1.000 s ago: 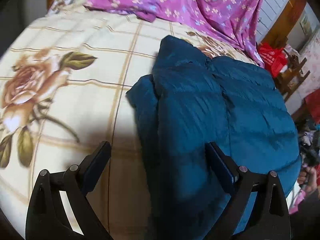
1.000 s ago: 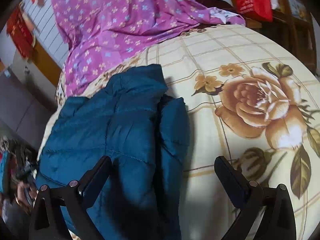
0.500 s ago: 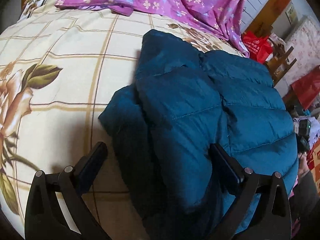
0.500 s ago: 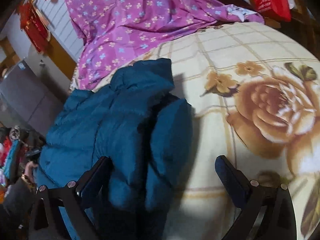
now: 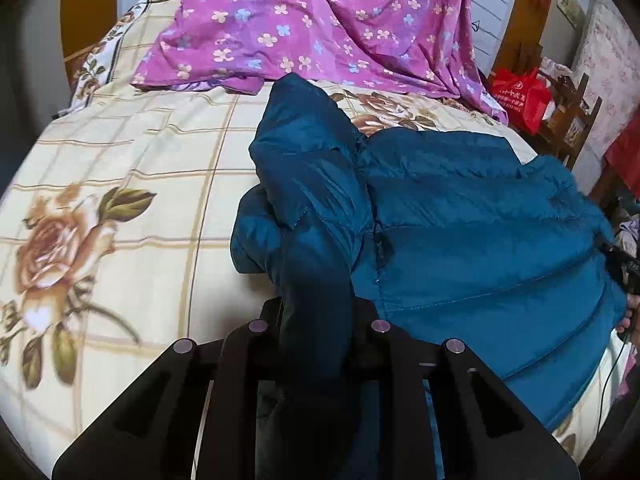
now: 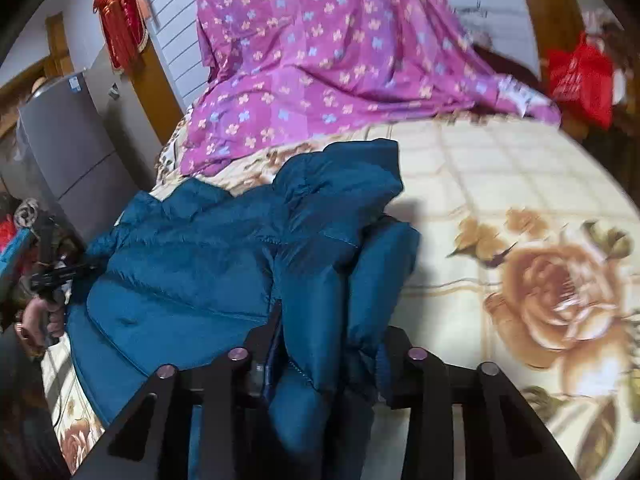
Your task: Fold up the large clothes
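Open floral bedsheet (image 5: 132,184) lies bare to the left of the blue puffer jacket (image 5: 460,216), free for a gripper to pass; a purple flowered cloth (image 5: 320,28) blocks the far end, while a wooden chair (image 5: 568,120) bearing a red bag (image 5: 520,96) crowds the right edge

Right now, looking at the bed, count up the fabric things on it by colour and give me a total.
Teal: 1, the quilted teal puffer jacket, a fold of it between the closing jaws of the left gripper and of the right gripper.
Purple: 1, the purple flowered sheet.
Cream: 1, the cream checked bedspread with roses underneath.
Total: 3
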The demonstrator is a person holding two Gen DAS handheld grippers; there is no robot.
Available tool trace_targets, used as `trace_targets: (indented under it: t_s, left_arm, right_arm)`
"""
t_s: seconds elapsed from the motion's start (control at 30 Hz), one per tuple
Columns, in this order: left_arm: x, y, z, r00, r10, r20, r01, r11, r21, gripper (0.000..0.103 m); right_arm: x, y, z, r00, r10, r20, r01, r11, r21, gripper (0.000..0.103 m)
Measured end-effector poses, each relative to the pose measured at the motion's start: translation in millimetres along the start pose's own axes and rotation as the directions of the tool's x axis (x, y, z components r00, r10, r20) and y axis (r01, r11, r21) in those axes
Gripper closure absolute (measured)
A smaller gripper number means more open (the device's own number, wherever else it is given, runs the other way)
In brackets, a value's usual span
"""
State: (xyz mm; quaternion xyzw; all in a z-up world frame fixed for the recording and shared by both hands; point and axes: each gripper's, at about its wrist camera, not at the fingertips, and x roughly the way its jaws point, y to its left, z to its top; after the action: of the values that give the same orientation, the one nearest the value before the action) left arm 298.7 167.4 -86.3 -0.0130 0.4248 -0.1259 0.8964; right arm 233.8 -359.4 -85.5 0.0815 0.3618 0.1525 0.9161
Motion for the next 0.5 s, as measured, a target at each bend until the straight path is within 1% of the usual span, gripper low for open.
trace_targets:
  t_s: [0.03, 0.17, 0.23, 0.3, 0.33, 0.4, 0.43, 0.47, 0.5]
  left_arm:
    - [-8, -2, -3, 1.000, 0.006, -0.004, -0.006, 1.000, 0.003, 0.087]
    - [-38, -14, -24, 0.999, -0.012, -0.044, 0.013, 1.000, 0.008, 0.087]
    - [-49, -19, -37, 0.998, -0.022, -0.057, 0.023, 1.000, 0.010, 0.087]
    - [-54, -24, -46, 0.998, -0.019, -0.052, 0.020, 1.000, 0.021, 0.087]
    - [-52, -23, -48, 0.998, -0.010, -0.055, 0.011, 1.000, 0.013, 0.084]
    - [-40, -19, -50, 0.996, 0.002, -0.087, -0.002, 1.000, -0.010, 0.076]
    - [-33, -14, -51, 0.994, 0.008, -0.111, -0.012, 0.999, -0.036, 0.066]
    - [-28, -8, -52, 0.991, 0.020, -0.130, -0.030, 0.997, -0.074, 0.057]
    - [-27, -3, -53, 0.990, 0.017, -0.139, -0.031, 0.995, -0.099, 0.057]
  right_arm:
    - [-12, 6, 2, 1.000, -0.001, 0.003, 0.001, 1.000, 0.003, 0.069]
    - [-45, 12, 1, 1.000, 0.000, 0.004, 0.000, 1.000, 0.014, 0.069]
    - [-59, 14, -8, 1.000, -0.012, -0.011, 0.013, 1.000, 0.015, 0.069]
    - [-67, 12, -22, 1.000, -0.009, -0.029, 0.010, 0.999, 0.034, 0.069]
    - [-69, 10, -28, 0.999, 0.000, -0.037, 0.001, 0.999, 0.043, 0.069]
    - [-69, 8, -40, 0.999, 0.026, -0.047, -0.023, 0.997, 0.068, 0.067]
    - [-69, 5, -44, 0.998, 0.030, -0.049, -0.025, 0.995, 0.096, 0.063]
    - [-68, 3, -46, 0.998, 0.025, -0.055, -0.018, 0.992, 0.128, 0.053]
    - [-71, -1, -47, 0.998, 0.016, -0.058, -0.005, 0.984, 0.177, 0.049]
